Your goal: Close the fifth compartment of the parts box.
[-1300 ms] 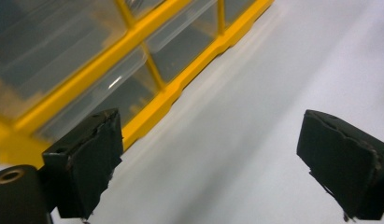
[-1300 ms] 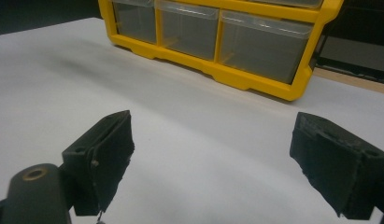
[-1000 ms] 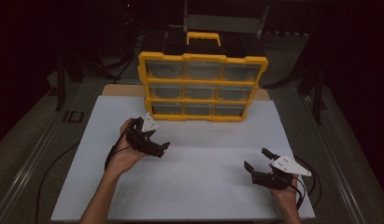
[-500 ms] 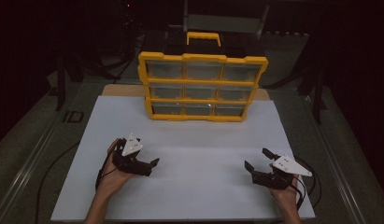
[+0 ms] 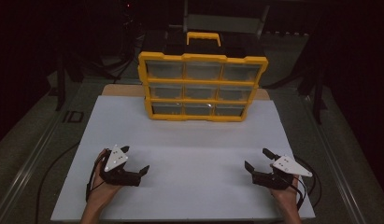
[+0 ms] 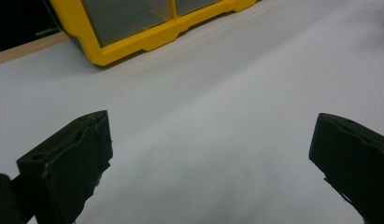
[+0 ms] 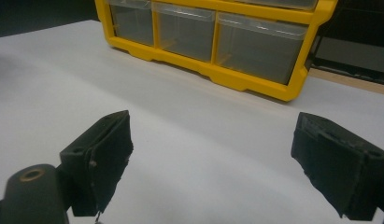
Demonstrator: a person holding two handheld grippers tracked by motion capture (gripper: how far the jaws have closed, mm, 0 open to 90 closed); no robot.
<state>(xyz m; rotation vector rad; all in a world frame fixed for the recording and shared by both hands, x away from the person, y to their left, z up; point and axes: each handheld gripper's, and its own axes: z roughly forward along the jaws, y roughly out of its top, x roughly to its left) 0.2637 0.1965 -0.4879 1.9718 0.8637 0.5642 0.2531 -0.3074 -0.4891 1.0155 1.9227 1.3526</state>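
While both hands rest low on the white board point(image 5: 189, 154), left gripper point(image 5: 134, 160) spread empty, right gripper point(image 5: 257, 158) likewise.

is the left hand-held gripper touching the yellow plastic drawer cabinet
Apart. The high view shows bare white board between the left hand-held gripper and the yellow plastic drawer cabinet.

yellow organizer point(image 5: 202, 87) with nine clear drawers, upright at far edge of white mat point(image 5: 189, 154), drawers closed
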